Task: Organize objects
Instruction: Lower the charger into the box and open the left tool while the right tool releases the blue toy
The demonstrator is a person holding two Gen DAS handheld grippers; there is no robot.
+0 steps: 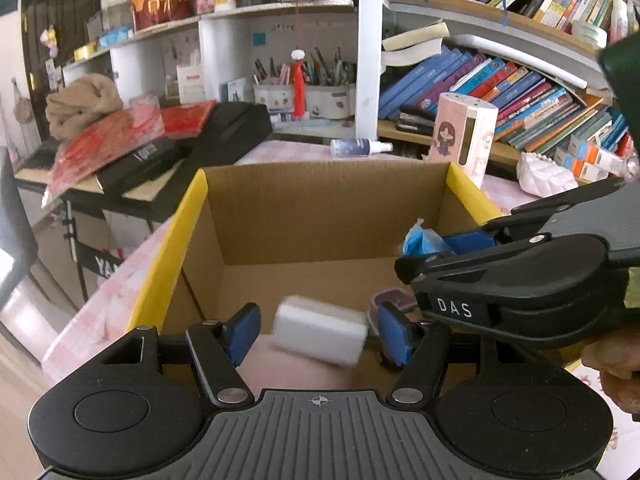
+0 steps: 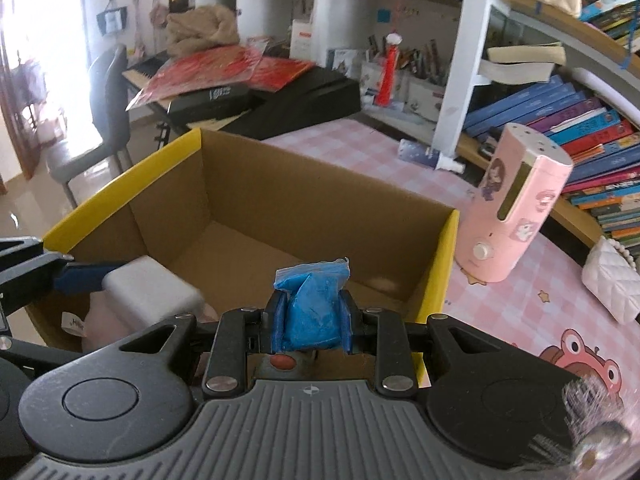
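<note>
Over an open cardboard box [image 1: 320,184] with yellow-edged flaps, my left gripper [image 1: 318,334] stands open. A white block [image 1: 320,330] lies blurred and tilted between its blue pads [image 1: 244,332], with a thin gap on each side. Under the block a pale pink thing [image 1: 288,368] rests on the box floor. My right gripper [image 2: 312,320] is shut on a crumpled blue plastic bag [image 2: 312,304] above the near right part of the box [image 2: 280,184]. The right wrist view shows a left gripper finger [image 2: 80,276] beside the white block [image 2: 152,292].
A small purple-lidded container [image 1: 394,298] sits inside the box. On the pink checked table [image 2: 360,148] stand a pink humidifier [image 2: 516,208], a spray bottle [image 2: 428,156] and a white quilted purse [image 2: 612,284]. Bookshelves rise behind. A keyboard stacked with red packets [image 2: 208,68] stands to the left.
</note>
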